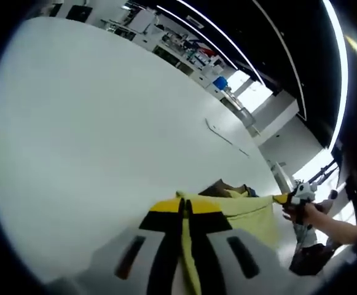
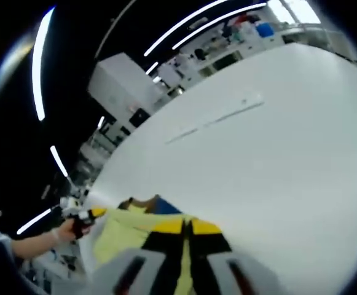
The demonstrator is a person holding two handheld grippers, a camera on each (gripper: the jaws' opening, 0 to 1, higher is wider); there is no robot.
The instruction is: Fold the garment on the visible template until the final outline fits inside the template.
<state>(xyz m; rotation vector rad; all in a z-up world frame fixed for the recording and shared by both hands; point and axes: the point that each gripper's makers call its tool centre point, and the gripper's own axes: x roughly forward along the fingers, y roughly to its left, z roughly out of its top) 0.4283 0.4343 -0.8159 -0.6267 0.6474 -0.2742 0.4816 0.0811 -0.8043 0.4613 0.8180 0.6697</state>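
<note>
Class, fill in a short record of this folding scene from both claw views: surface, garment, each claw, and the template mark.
surface: wide white table
garment: pale yellow cloth garment with a darker inner part at its far edge, lifted between both claws
left claw: left claw, yellow-tipped, shut on the garment's edge
right claw: right claw, shut on the garment's edge; also seen from the left gripper view, held by a hand
template: thin pale line mark on the table beyond the garment
</note>
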